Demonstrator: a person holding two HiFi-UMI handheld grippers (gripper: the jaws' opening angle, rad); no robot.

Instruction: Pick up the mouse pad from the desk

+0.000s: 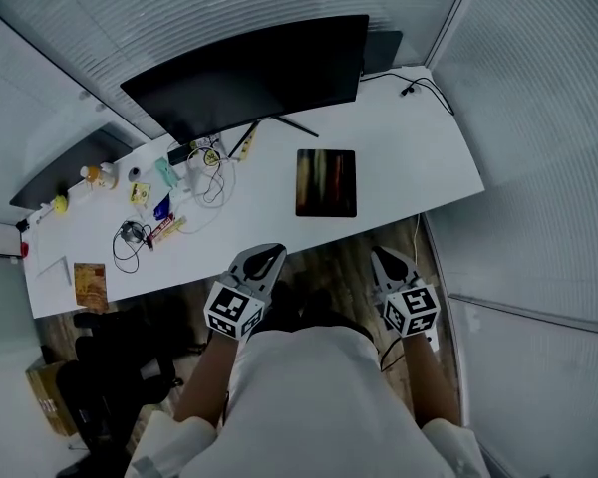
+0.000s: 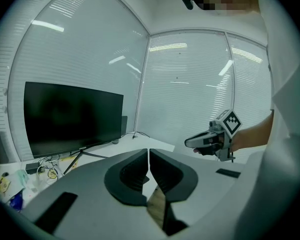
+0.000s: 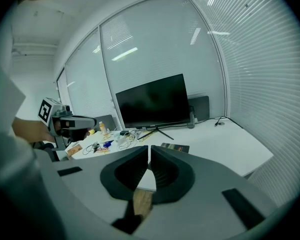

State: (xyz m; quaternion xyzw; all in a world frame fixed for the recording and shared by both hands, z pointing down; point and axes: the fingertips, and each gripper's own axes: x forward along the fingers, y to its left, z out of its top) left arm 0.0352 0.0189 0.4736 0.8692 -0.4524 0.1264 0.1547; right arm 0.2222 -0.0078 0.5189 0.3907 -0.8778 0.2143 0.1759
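Note:
The mouse pad point(image 1: 326, 182) is a dark rectangle with a reddish sheen, lying flat on the white desk point(image 1: 419, 157) in front of the monitor's right half. It also shows in the right gripper view as a thin dark slab point(image 3: 175, 147) just past the jaws. My left gripper point(image 1: 271, 252) hovers at the desk's near edge, left of the pad, jaws shut and empty point(image 2: 149, 151). My right gripper point(image 1: 382, 255) hangs over the floor below the desk's front edge, right of the pad, jaws shut and empty point(image 3: 149, 148). Neither touches the pad.
A wide black monitor point(image 1: 249, 73) stands at the back of the desk. Cables, small bottles and packets point(image 1: 169, 197) crowd the left part, with a brown booklet point(image 1: 90, 285) near the left front corner. A black chair point(image 1: 110, 366) and cardboard box point(image 1: 50, 396) sit on the floor at the left.

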